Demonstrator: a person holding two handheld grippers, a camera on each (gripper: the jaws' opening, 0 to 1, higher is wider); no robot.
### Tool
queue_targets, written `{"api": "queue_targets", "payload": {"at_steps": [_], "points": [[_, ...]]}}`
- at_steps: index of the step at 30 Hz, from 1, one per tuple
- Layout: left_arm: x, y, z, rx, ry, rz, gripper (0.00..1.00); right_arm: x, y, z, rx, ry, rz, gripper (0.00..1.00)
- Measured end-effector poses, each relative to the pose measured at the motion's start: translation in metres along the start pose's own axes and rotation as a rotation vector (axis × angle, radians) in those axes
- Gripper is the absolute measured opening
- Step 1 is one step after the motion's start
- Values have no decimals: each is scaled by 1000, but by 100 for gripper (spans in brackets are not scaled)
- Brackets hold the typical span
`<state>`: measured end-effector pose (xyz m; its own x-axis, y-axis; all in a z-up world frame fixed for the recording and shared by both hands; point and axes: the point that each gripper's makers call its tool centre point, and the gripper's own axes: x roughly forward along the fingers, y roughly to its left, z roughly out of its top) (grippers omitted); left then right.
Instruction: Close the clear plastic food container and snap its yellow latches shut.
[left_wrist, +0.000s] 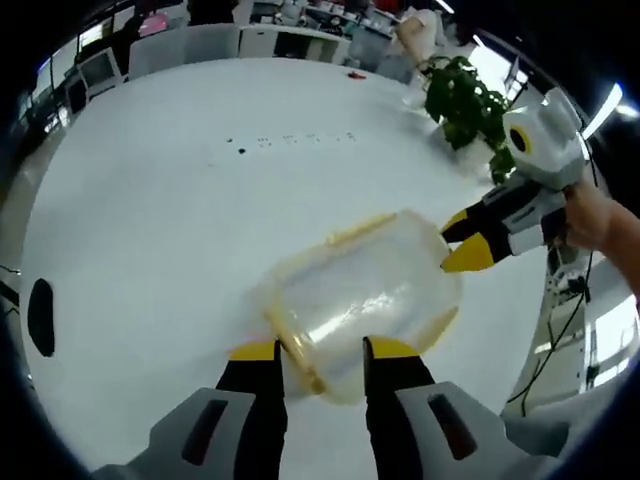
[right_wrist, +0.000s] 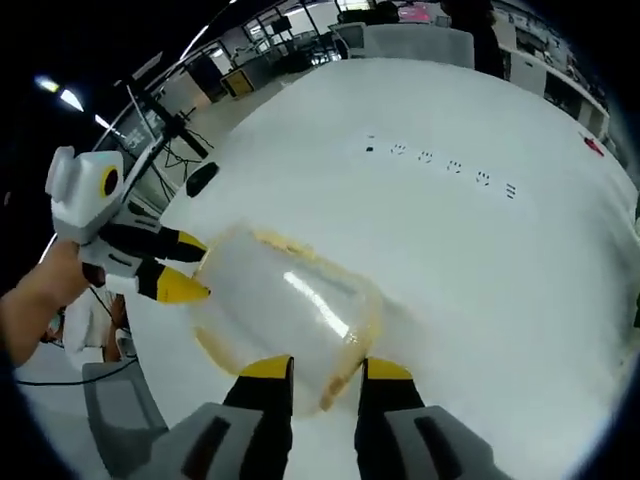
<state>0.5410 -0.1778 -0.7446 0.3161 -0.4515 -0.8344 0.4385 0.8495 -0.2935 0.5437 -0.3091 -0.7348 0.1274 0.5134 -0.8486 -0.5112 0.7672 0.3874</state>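
Note:
The clear plastic container (left_wrist: 365, 295) lies on its side on the white table (left_wrist: 170, 200), with yellow latches along its rim. In the left gripper view, my left gripper (left_wrist: 322, 350) is closed on its near end, and a yellow latch (left_wrist: 297, 352) lies against the left jaw. My right gripper (left_wrist: 466, 240) comes in from the right and meets the far end. In the right gripper view, my right gripper (right_wrist: 326, 369) pinches the container (right_wrist: 285, 300) by a latched edge (right_wrist: 342, 372), and the left gripper (right_wrist: 190, 266) holds the opposite end.
A potted green plant (left_wrist: 465, 100) stands at the table's far right edge. Small dark marks (left_wrist: 300, 140) run in a row across the table's middle, and a small red item (left_wrist: 356, 74) lies at the far edge. Chairs and desks stand beyond. A person's hand (left_wrist: 600, 215) holds the right gripper.

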Motion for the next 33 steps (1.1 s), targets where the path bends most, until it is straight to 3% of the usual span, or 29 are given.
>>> {"api": "queue_targets", "payload": {"at_steps": [3,8,15,23,31,33], "points": [[-2,-1,3,-1,6,4,27,1,2,0,-40,18,-33,20],[-2,-2,4,-3,-7,-6,27,1,2,-3,-20,-19,-23,20],[-4,-1,9,-19,-21,14,28,2,8,-8,0,14,-50,21],[-6,0,9,-3,-12,-1,28,1,9,-11,66,-9,-59,22],[-9,2,10,-17,-30,-8,30,2,11,-11,60,-17,-71,27],[-9,1,12,34,-47,-5,30,2,12,-14,68,-21,-64,28]]}}
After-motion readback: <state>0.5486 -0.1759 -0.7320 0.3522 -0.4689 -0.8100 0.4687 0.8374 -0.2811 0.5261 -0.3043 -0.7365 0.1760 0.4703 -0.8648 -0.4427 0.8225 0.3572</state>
